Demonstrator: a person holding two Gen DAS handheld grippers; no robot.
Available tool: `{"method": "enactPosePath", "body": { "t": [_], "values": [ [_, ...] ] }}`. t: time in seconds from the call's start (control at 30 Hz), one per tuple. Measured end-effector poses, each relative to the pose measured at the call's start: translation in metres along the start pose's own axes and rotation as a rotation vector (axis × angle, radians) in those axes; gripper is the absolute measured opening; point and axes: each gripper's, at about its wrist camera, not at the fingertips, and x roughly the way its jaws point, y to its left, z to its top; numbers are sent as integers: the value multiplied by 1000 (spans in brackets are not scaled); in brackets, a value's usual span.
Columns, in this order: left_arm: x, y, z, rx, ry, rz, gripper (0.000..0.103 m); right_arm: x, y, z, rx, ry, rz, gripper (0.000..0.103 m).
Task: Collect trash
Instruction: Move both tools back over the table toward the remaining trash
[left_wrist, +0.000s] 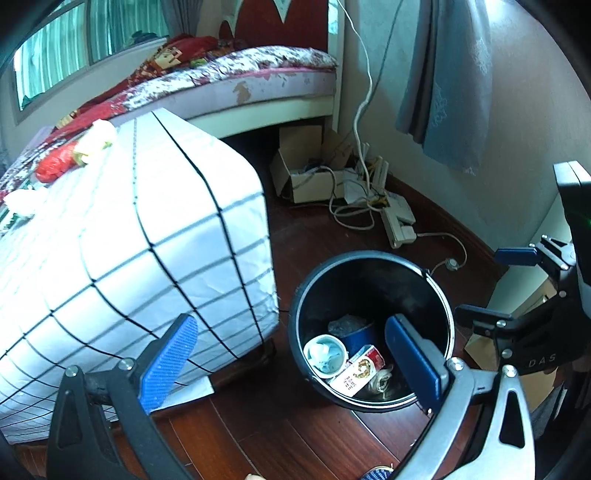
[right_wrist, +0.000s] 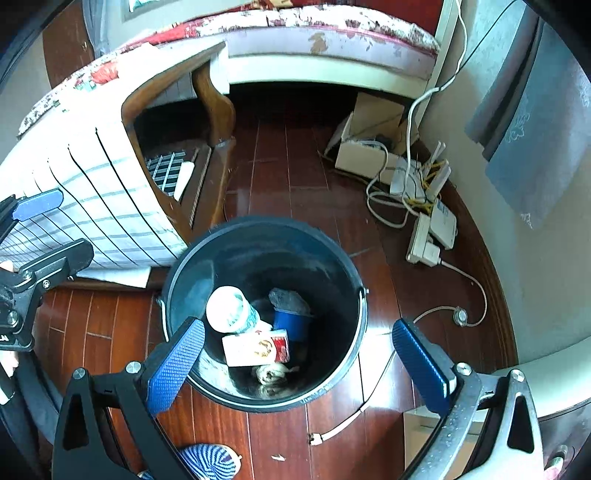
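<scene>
A black round bin (left_wrist: 369, 260) (right_wrist: 317, 391) stands on the wooden floor beside a table. Inside lie a white cup (left_wrist: 327, 355) (right_wrist: 229, 308), a red-and-white carton (left_wrist: 356, 374) (right_wrist: 256, 347), a blue cup (left_wrist: 356, 334) (right_wrist: 291, 323), crumpled plastic and a paper wad. My left gripper (left_wrist: 295, 358) is open and empty above the bin's left rim. My right gripper (right_wrist: 299, 362) is open and empty above the bin's near rim. On the table top lie a red wrapper (left_wrist: 55, 164), a yellowish wad (left_wrist: 96, 142) and a white tissue (left_wrist: 24, 201).
The table wears a white checked cloth (left_wrist: 147, 229) (right_wrist: 96, 206). A bed (left_wrist: 258, 81) stands behind it. An open cardboard box (left_wrist: 306, 162) (right_wrist: 369, 140), tangled cables and a power strip (left_wrist: 399, 225) (right_wrist: 424, 240) lie by the right wall. A grey curtain (left_wrist: 450, 74) hangs there.
</scene>
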Motion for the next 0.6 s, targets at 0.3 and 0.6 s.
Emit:
{"method": "enactPosePath", "body": {
  "t": [0.3, 0.6],
  "values": [
    [-39, 14, 22, -42, -98, 38, 102, -34, 7, 21, 25, -158, 39, 102],
    [-59, 43, 41, -84, -169, 121, 102, -58, 23, 47, 36, -286, 58, 102]
  ]
}}
